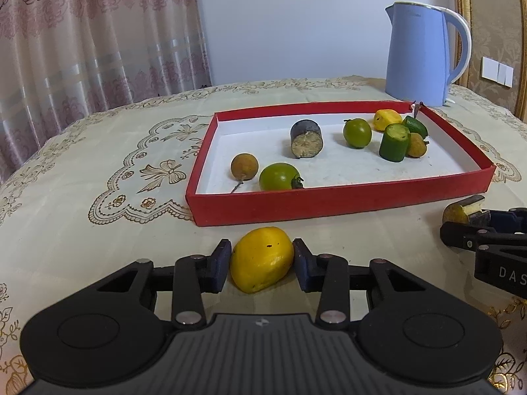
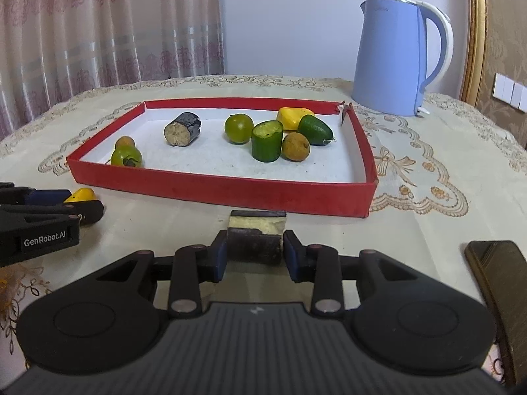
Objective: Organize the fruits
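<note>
With the left gripper (image 1: 262,260) grasping the yellow fruit (image 1: 262,258) and the right gripper (image 2: 255,248) the dark chunk (image 2: 256,238), either could slip clearing the red tray (image 2: 230,194) wall.

The words "GenRobot.AI" are printed in white on the black side of the left gripper (image 2: 82,209), as seen from the right wrist view. The letters "DAS" are seen in pale print on the black body of the right gripper (image 1: 461,220) at the edge of the left wrist view, and the rest of that word is cut off. Some faint writing is printed near the top of the blue kettle (image 2: 388,59), but it is too small to be read.
</note>
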Tool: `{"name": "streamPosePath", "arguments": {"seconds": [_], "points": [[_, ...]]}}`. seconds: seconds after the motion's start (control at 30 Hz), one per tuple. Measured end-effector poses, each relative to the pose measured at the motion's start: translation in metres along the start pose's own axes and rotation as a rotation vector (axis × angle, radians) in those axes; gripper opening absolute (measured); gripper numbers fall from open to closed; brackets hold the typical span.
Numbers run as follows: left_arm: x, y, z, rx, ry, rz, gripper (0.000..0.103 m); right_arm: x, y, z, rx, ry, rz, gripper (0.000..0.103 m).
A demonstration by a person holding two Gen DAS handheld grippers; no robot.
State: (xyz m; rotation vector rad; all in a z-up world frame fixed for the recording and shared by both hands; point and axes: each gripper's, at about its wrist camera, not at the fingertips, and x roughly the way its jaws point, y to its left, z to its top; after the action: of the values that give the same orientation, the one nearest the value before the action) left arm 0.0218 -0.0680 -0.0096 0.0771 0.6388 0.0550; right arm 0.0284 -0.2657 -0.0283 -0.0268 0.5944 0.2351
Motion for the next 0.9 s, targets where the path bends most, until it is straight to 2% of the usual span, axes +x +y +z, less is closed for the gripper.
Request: {"name": "streamPosePath", "arguments": {"seconds": [0.5,0.9], "points": [[-0.009,-0.015,0.040,0.033,-0.061,0.016,0.039,0.000,-0.008,0.000,0.028,-0.004,0.027,0.035],[0.007,-0.038,0.075,0.071,-0.106,0.036,0.036,0.000,-0.009,-0.001,0.028,-0.004,0.030,0.036]]}}
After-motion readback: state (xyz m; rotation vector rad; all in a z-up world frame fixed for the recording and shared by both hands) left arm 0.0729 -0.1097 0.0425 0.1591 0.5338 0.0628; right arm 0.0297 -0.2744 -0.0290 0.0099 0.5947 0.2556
